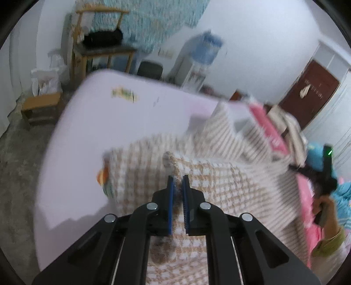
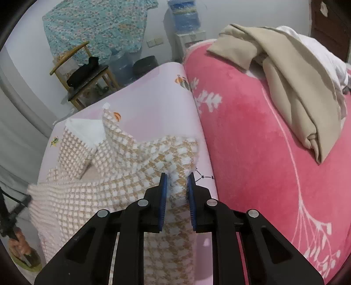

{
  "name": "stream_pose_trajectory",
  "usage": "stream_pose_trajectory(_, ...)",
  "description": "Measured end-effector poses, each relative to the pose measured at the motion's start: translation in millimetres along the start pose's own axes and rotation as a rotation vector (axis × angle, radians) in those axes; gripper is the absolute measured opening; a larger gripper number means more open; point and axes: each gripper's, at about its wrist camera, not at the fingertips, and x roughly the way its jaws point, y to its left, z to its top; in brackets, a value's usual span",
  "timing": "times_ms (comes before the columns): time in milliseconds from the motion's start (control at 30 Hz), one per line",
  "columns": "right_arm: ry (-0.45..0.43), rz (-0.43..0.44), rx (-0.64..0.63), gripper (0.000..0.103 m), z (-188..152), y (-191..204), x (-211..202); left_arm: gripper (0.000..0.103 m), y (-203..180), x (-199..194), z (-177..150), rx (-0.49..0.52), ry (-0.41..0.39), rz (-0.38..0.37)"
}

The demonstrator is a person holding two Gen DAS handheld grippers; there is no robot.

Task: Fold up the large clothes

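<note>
The left gripper (image 1: 178,183) has its 2 blue pads pinched tight on a ridge of the checked knit garment (image 1: 210,186), with only a sliver of fabric showing between them, and the cloth hangs down from that pinch toward the camera. The right gripper (image 2: 177,182) also holds the checked knit garment (image 2: 122,175), though its jaws stand wider, clamped around a thicker white-and-tan bunch at what looks like an edge or corner. Between the 2 grips the knit is lifted and stretched, and the left view is blurred. Beyond the pads, the rest of the garment lies rumpled on the pale lilac sheet (image 2: 153,105), with one flap turned back to show a white underside (image 2: 84,129) and a peak of fabric standing up near the far edge. To the right of the sheet lies the pink blanket (image 2: 252,136), touching it along a seam, and on the blanket rests a heap of beige cloth (image 2: 296,87), well apart from the work. A wooden chair (image 2: 87,76) and a water dispenser (image 2: 184,15) stand past the bed. Judged from this, the fold is at an early stage: the garment is gripped at 2 points but not yet laid flat, no neat crease shows, and the beige heap appears unfolded too.
</note>
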Motion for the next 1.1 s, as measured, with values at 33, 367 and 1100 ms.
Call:
stream_pose_trajectory(33,-0.002,0.004,-0.006,0.016,-0.4,2.6,-0.3,0.007,-0.3,-5.4,2.4,0.006,-0.02,0.007)
stream_pose_trajectory(367,-0.042,-0.124,-0.126,0.019,-6.4,32.2,19.8,0.007,24.8,23.7,-25.4,0.001,0.071,0.117)
stream_pose_trajectory(1100,-0.102,-0.077,-0.263,0.029,-13.7,59.3,-27.6,0.012,3.6,-14.1,-25.4,0.15,-0.06,0.129)
